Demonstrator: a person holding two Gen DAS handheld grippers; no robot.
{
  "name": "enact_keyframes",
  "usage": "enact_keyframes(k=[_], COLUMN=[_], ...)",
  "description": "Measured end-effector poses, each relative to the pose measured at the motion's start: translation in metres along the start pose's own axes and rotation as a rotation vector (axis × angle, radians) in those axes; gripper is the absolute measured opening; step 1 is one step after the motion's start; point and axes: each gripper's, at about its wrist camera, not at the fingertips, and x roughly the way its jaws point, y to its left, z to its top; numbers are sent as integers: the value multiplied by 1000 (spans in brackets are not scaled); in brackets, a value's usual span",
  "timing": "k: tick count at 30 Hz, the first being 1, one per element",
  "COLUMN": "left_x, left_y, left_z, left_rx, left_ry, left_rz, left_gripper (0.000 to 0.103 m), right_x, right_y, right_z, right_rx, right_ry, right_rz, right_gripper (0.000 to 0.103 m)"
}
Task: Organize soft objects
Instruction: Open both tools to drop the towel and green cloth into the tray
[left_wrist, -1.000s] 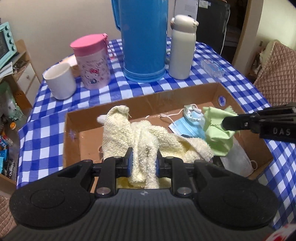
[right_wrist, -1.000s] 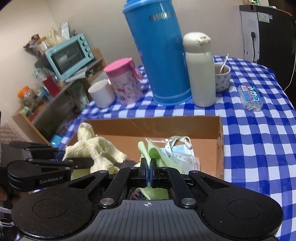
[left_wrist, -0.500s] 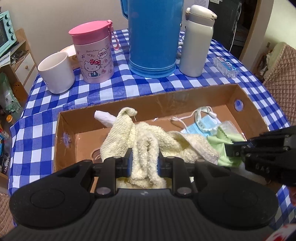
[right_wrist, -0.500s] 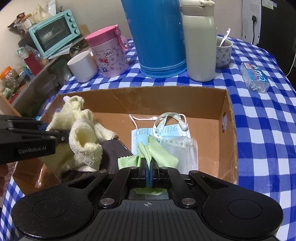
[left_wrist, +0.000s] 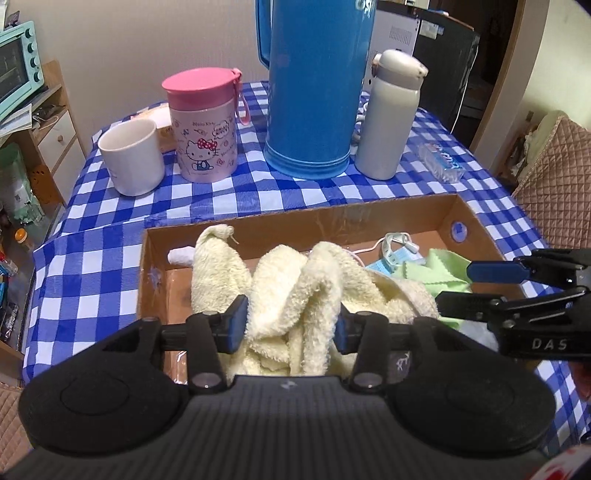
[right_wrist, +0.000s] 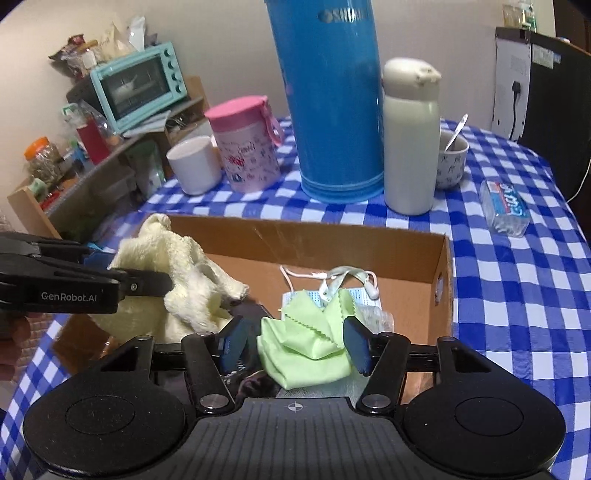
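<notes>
Both cloths landing in the cardboard box (right_wrist: 332, 236)

Left gripper (left_wrist: 288, 325) and right gripper (right_wrist: 291, 343) jaws opening, releasing yellow towel (left_wrist: 295, 280) and green cloth (right_wrist: 306, 343) inside; only withdrawal seems left.

pale-yellow terry towel (left_wrist: 295, 291) | light-green zigzag-edged cloth (right_wrist: 308, 343) | brown cardboard box (right_wrist: 332, 240) | blue-white checked tablecloth (right_wrist: 517, 295) | tall blue thermos (right_wrist: 332, 99) | pink-lidded cartoon-print plastic cup (left_wrist: 205, 125)

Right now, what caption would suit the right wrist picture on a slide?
Right tool opening around a green cloth inside the cardboard box, yellow towel alongside.
</notes>
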Motion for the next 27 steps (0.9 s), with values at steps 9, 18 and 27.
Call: enact_keyframes(k=[9,18,27], left_x=[-42,-53,-13], left_y=[-1,-3,-16], left_z=[-17,-40,-55], left_rx=[-12,-30,-35], left_ry=[-65,-54,66], left_rz=[-28,-74,-86], left_gripper=[43,8,4], right_x=[-28,-41,-39], right_y=[1,-3,-3], right_z=[-10,-24,-32], right_rx=[32,60,54], right_ry=[-34,-35,1], right_rz=[19,26,15], right_gripper=[60,60,60])
